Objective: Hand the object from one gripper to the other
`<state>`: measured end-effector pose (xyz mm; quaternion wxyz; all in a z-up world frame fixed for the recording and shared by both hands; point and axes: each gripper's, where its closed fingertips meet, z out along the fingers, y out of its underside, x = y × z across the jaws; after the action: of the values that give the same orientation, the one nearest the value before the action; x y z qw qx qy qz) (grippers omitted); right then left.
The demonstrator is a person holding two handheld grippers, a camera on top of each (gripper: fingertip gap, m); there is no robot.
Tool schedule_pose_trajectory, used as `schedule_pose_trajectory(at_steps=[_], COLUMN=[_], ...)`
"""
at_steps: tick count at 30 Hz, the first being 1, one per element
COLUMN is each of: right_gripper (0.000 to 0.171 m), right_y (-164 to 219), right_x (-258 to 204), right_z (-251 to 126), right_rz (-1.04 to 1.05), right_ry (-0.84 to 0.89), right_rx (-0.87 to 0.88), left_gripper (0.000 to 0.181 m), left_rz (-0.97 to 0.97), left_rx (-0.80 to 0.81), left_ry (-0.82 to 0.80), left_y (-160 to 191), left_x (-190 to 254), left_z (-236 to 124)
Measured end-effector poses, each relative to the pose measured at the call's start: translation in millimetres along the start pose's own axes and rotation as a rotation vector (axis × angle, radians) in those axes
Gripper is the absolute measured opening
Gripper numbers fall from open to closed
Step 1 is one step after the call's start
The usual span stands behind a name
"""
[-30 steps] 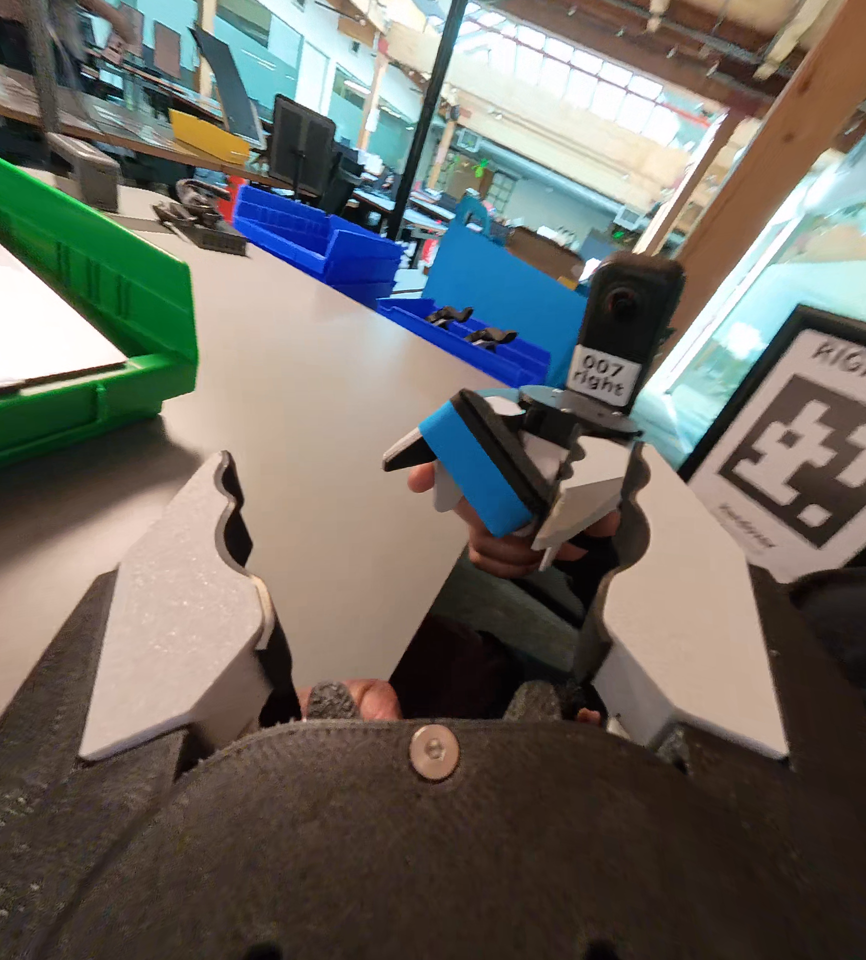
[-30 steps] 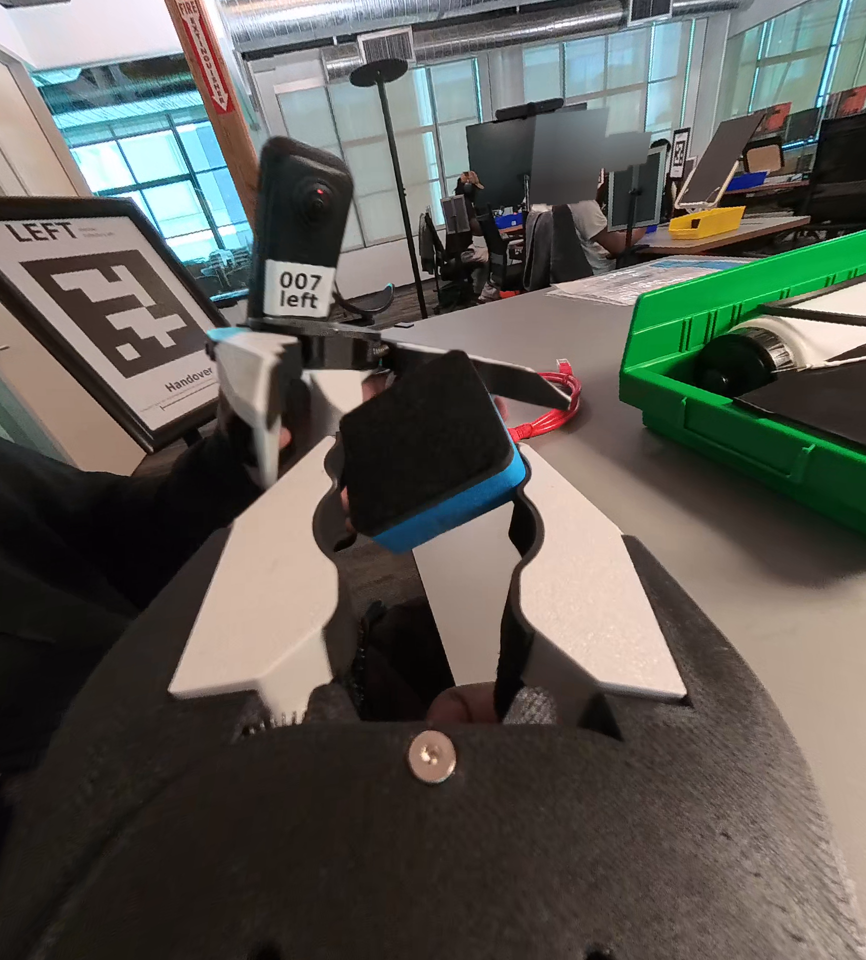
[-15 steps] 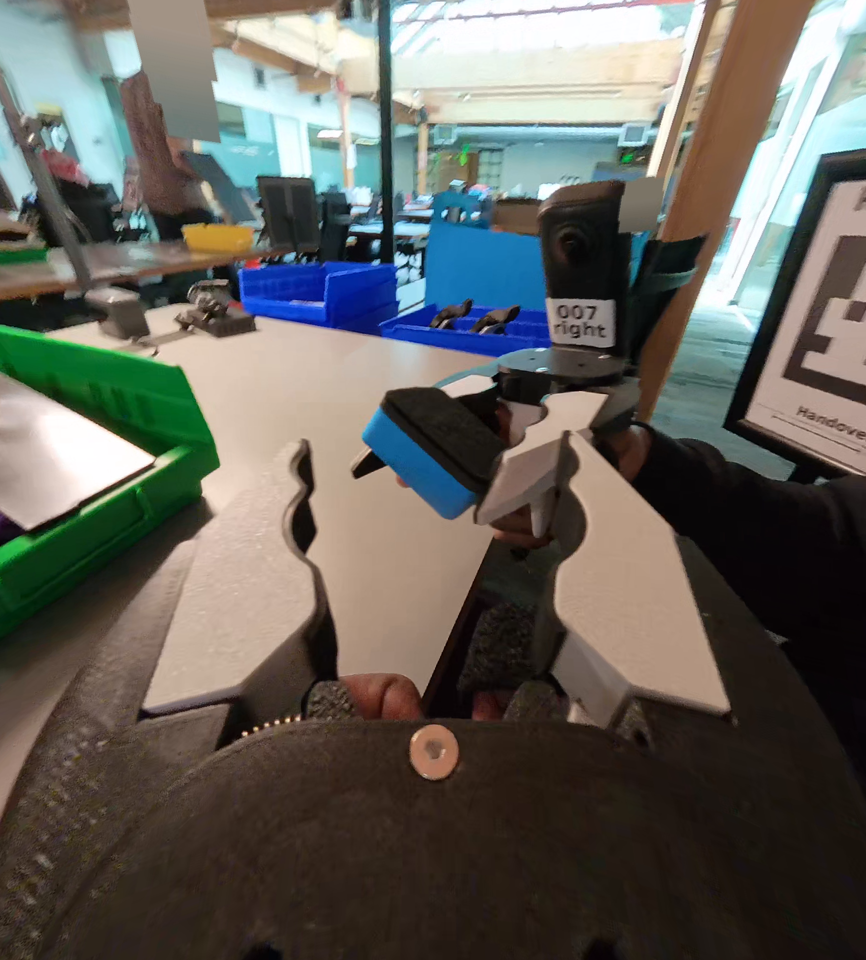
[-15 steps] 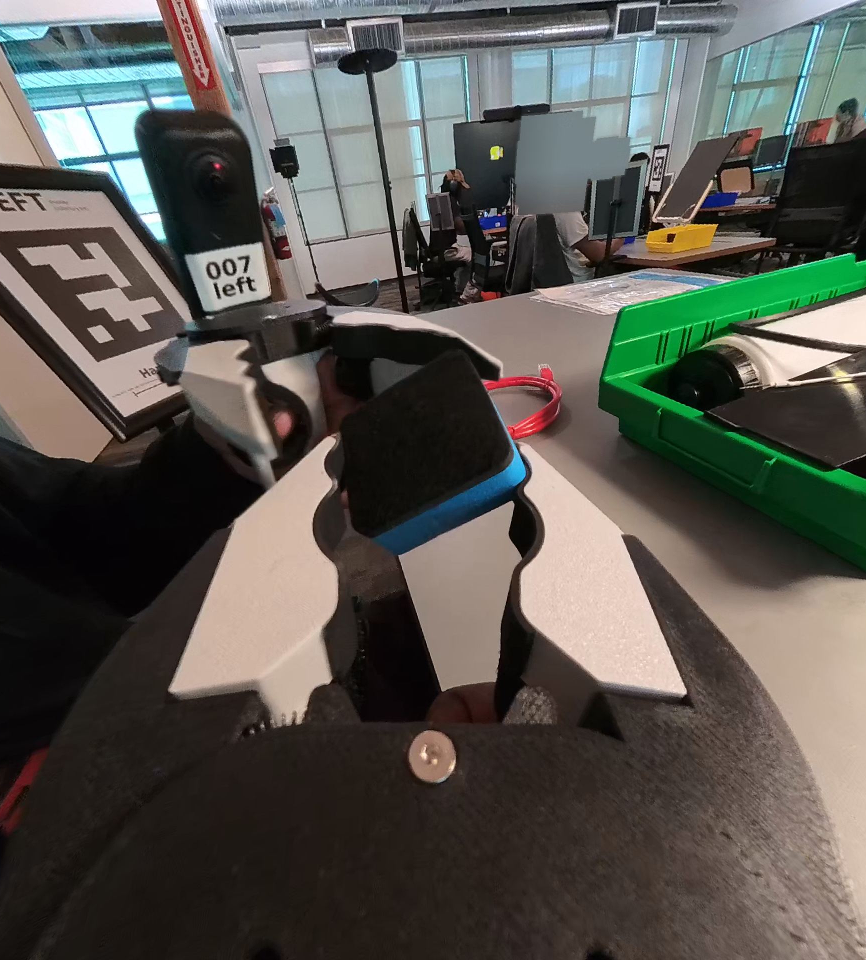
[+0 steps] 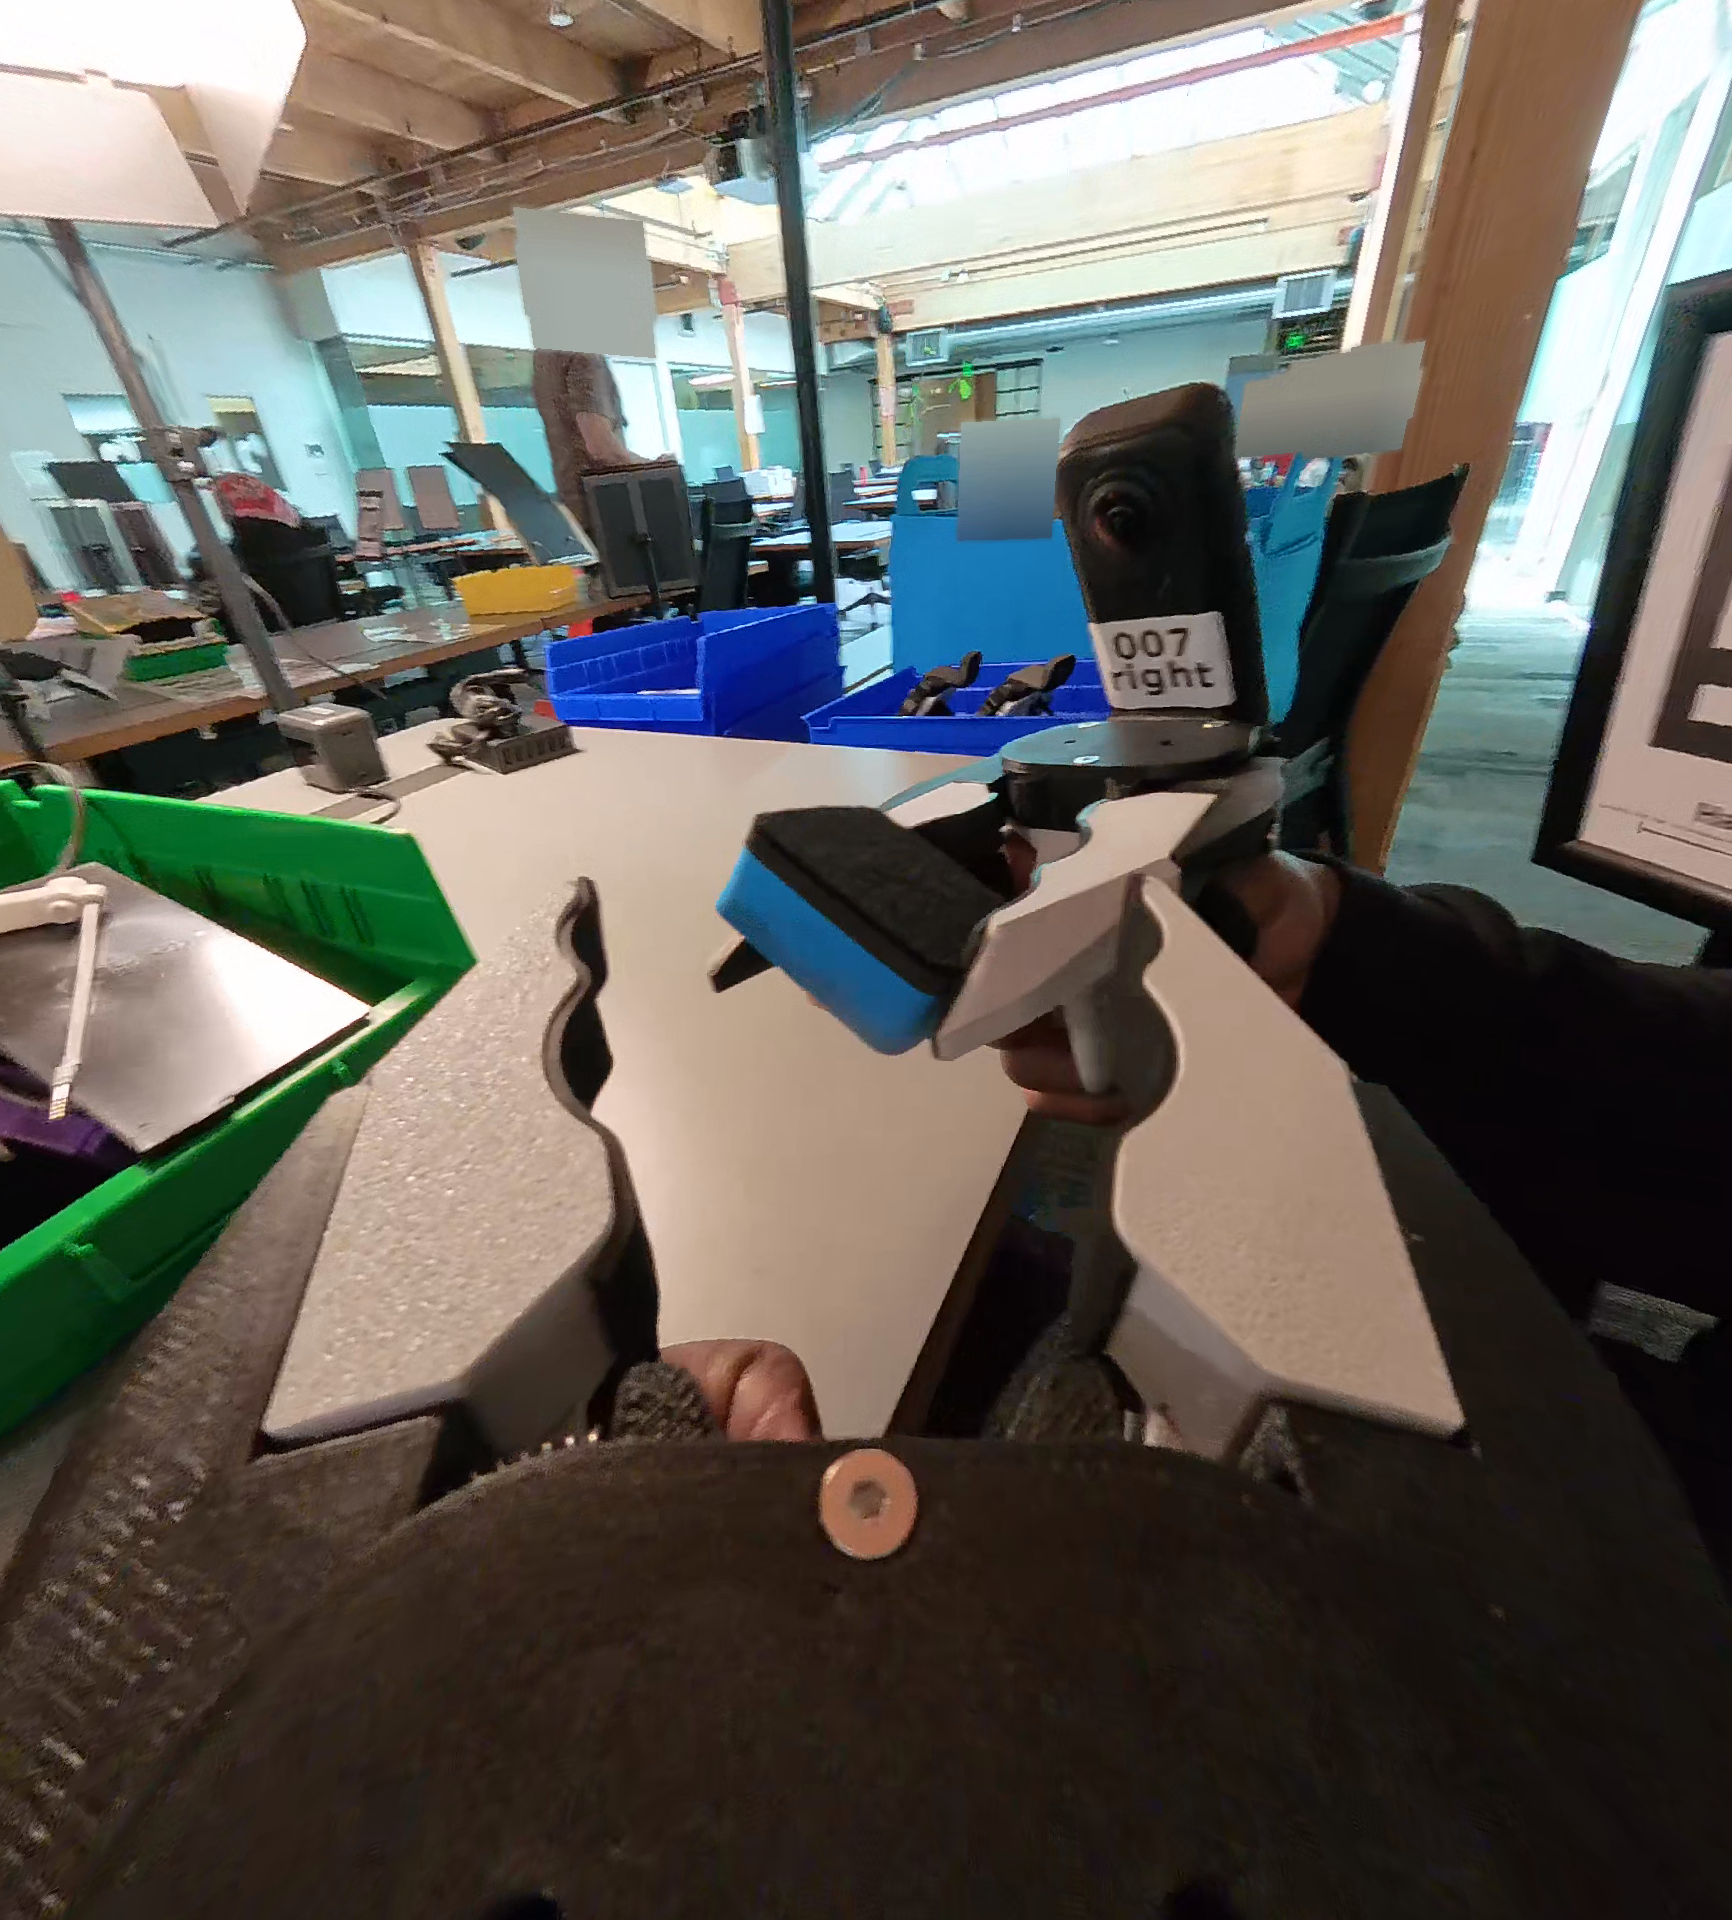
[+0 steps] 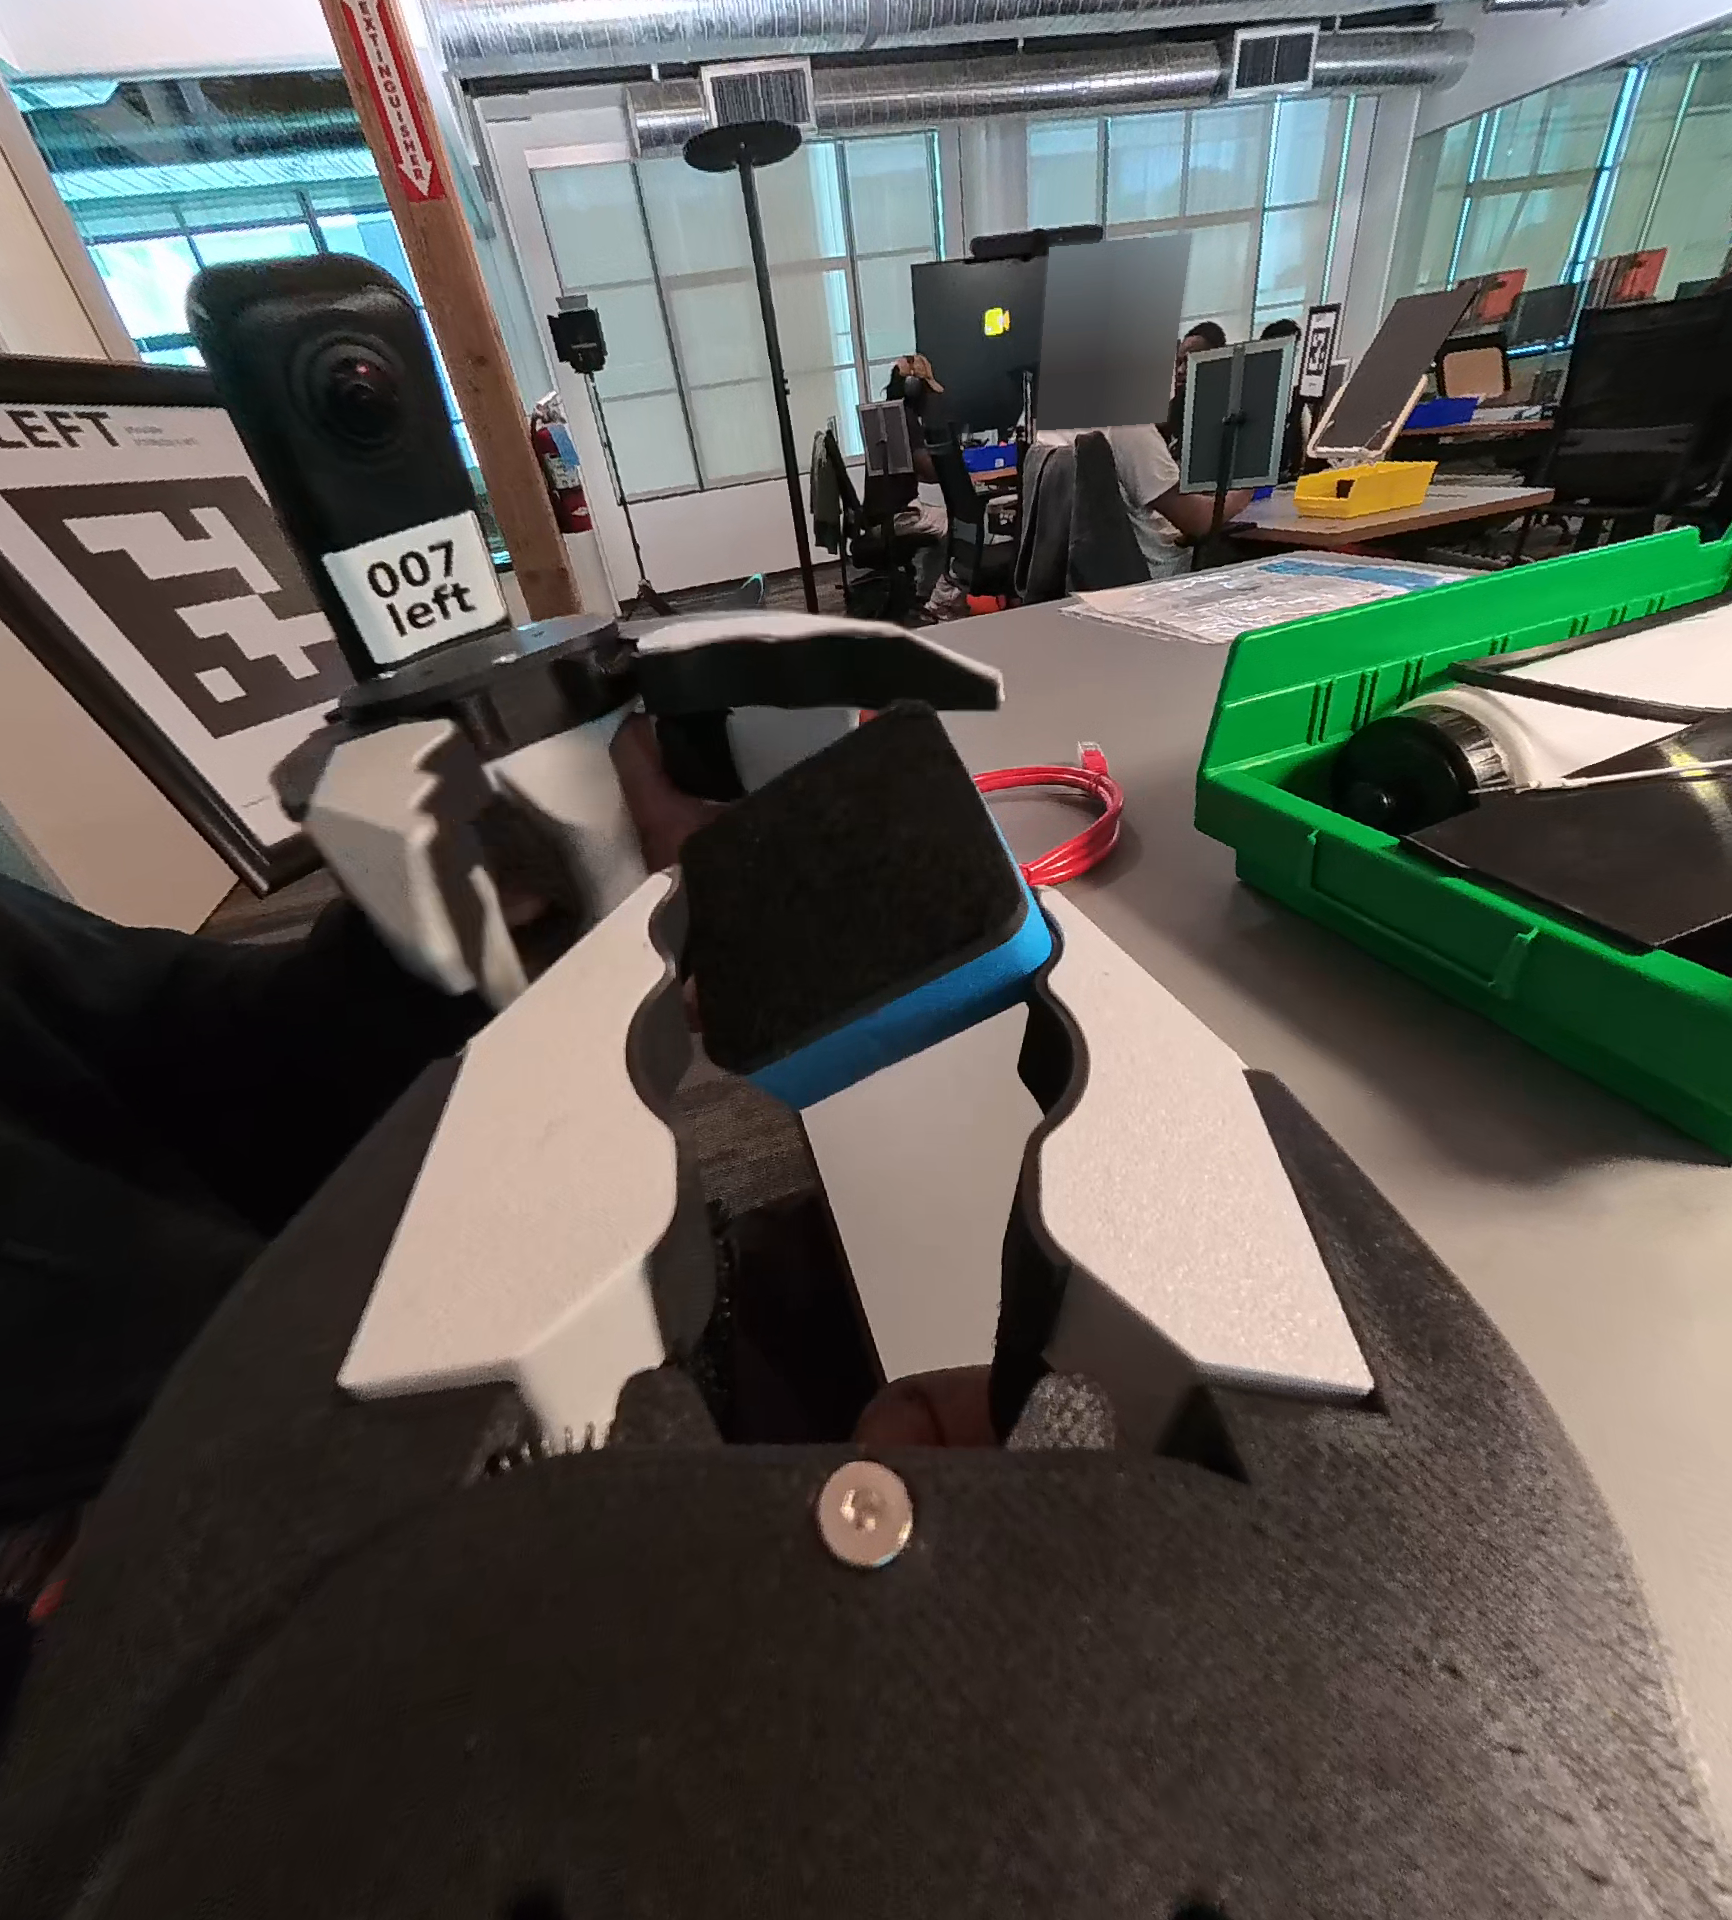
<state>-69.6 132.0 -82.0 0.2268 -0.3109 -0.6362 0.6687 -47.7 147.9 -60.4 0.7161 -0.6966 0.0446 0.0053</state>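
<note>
A blue eraser block with a black felt face (image 6: 841, 883) is clamped between the white fingers of my right gripper (image 6: 857, 904), which is shut on it and holds it above the table edge. In the left wrist view the eraser (image 5: 841, 935) sticks out of the right gripper, felt face up. It lies level with the fingertips of my left gripper (image 5: 862, 899). The left gripper is open and empty, its fingers on either side of the eraser and apart from it. In the right wrist view, one left finger (image 6: 820, 665) reaches over the eraser.
A green bin (image 5: 218, 1143) with a black sheet stands on the grey table (image 5: 654, 821); it also shows in the right wrist view (image 6: 1464, 935). Blue bins (image 5: 696, 665) stand at the far end. A red cable (image 6: 1080, 821) lies beyond the eraser. Framed marker boards (image 5: 1724, 675) (image 6: 114, 582) stand beside the table. Only a small space, under 4 cm, lies between the two pairs of fingers.
The two grippers have come closer together, and the eraser now sits at the left gripper's fingertips. The left jaws have narrowed but stay open. The right gripper's hold is unchanged.
</note>
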Motion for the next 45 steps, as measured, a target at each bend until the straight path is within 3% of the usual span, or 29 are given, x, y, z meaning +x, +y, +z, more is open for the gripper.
schedule_pose_trajectory(at_steps=[3,10,24,29,36,45], right_gripper=[0.064,0.064,0.064,0.064,0.064,0.064], right_y=[-1.3,0.1,2.8,3.6,4.3,5.8], right_x=[-1.4,0.7,16.9,19.2,18.5,19.0], right_z=[-0.1,0.2,-5.0,-5.7,-5.3,-4.8], right_rz=[-0.003,0.007,0.032,0.032,0.026,0.026], right_ry=[-0.001,0.008,0.062,0.074,0.074,0.077], right_rx=[0.002,-0.007,-0.014,-0.018,-0.023,-0.029], left_gripper=[0.125,0.156,0.159,0.159,0.159,0.160], left_rz=[-0.023,-0.079,-0.275,-0.347,-0.361,-0.390], left_rx=[-0.009,-0.020,-0.043,-0.089,-0.089,-0.025], left_ry=[0.095,0.176,-0.022,0.089,0.108,0.227], left_y=[1.9,7.8,15.7,22.9,24.1,15.9], left_x=[17.3,31.6,-28.0,-13.5,-12.4,3.2], left_z=[1.0,4.7,-1.7,-5.5,-6.6,-11.1])
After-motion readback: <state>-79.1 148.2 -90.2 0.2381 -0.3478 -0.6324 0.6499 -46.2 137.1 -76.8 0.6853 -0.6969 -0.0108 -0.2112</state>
